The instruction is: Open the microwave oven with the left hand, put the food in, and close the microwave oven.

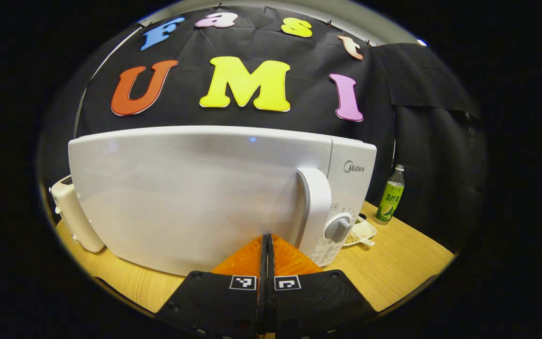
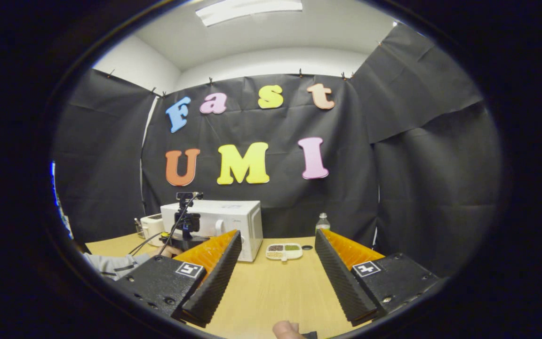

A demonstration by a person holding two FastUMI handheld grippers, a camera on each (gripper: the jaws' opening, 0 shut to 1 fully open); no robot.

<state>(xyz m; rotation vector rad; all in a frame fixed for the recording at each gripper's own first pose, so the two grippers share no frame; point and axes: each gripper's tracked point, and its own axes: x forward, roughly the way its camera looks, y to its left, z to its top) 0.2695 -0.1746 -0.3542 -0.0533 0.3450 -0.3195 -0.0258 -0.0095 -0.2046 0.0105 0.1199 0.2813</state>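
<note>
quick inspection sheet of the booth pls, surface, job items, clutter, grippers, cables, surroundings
surface: wooden table, bare in front of the right gripper
job's things: white microwave, door closed, handle ungrasped; divided food dish on the table right of it
clutter: green-labelled bottle upright; white appliance left of the microwave
grippers: left gripper shut, empty, close before the door; right gripper open, empty
cables: black cables trail from the left gripper
surroundings: black cloth wall, ceiling light
</note>
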